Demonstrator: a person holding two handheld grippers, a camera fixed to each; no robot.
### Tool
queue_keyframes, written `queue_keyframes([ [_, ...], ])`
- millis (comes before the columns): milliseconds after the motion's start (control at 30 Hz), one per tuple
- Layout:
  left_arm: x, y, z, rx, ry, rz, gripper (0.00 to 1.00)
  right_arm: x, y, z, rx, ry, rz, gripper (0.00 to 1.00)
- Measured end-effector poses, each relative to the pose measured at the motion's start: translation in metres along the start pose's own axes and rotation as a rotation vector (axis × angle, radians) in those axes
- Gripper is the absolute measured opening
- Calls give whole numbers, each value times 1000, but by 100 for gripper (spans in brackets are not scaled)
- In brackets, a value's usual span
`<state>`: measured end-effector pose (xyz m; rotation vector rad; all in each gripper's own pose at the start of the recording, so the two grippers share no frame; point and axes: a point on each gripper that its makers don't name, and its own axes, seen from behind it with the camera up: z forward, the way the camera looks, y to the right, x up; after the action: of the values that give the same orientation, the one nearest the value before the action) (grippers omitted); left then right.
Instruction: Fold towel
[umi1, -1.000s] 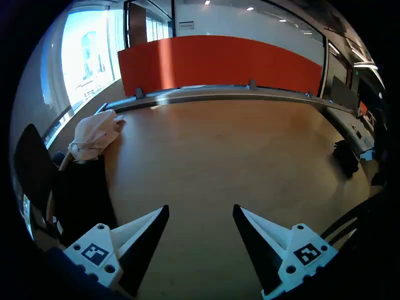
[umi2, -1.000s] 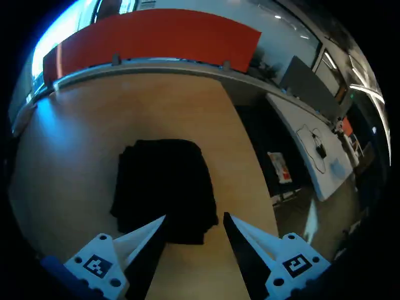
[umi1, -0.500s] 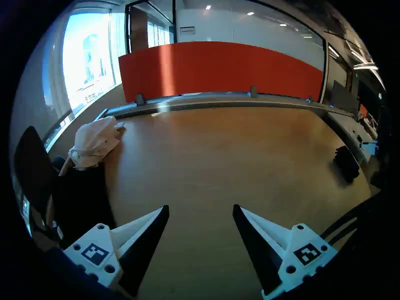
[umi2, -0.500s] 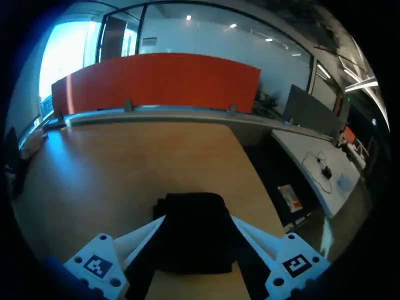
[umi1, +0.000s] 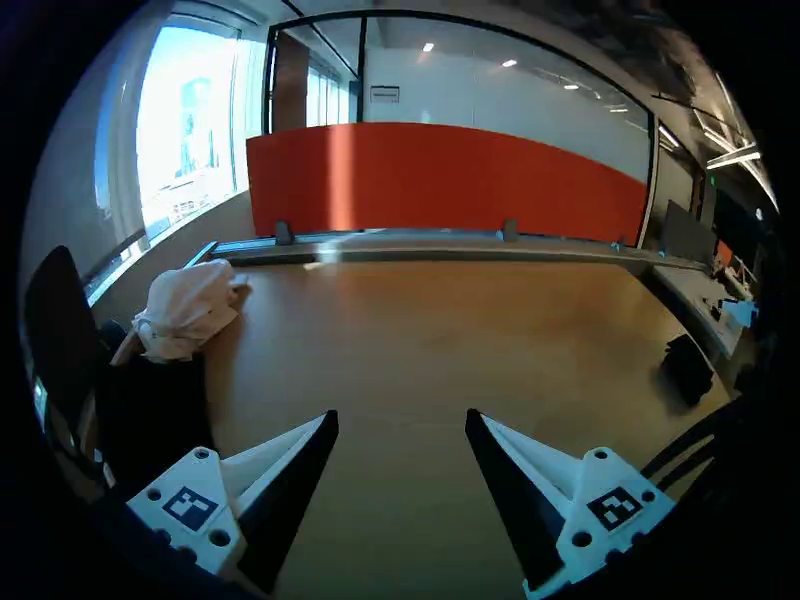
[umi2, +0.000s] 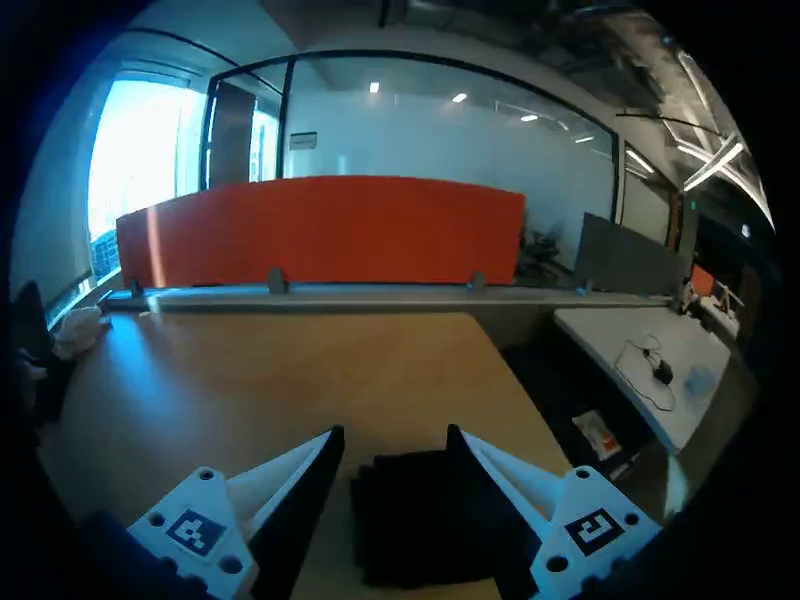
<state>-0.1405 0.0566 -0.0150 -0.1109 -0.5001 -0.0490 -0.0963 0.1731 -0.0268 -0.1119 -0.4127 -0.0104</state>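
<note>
Right gripper view: right tongs (umi2: 392, 432) spread wide and empty over the black towel (umi2: 440, 515), lying layered near the tabletop (umi2: 250, 380) edge; left tongs (umi1: 400, 414) equally open, empty. Cloth likely soft, light, limp; pinch an edge corner.

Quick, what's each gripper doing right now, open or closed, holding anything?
Left gripper: open, holding nothing.
Right gripper: open, above the folded black towel, not clamping it.
</note>
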Motion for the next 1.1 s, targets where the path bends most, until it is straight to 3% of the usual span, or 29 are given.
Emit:
queue_keyframes([
  [133, 14, 3, 1, -10, 48, -34, 94, 24, -18, -2, 21, 65, 8, 80],
  [367, 39, 1, 1, -12, 148, -74, 94, 52, -49, -3, 41, 140, -11, 92],
  [867, 76, -6, -2, 12, 288, -91, 94, 84, -135, -5, 130, 227, -11, 92],
  [1100, 88, -10, -5, 20, 332, -87, 94, 97, -161, -3, 130, 270, -33, 92],
])
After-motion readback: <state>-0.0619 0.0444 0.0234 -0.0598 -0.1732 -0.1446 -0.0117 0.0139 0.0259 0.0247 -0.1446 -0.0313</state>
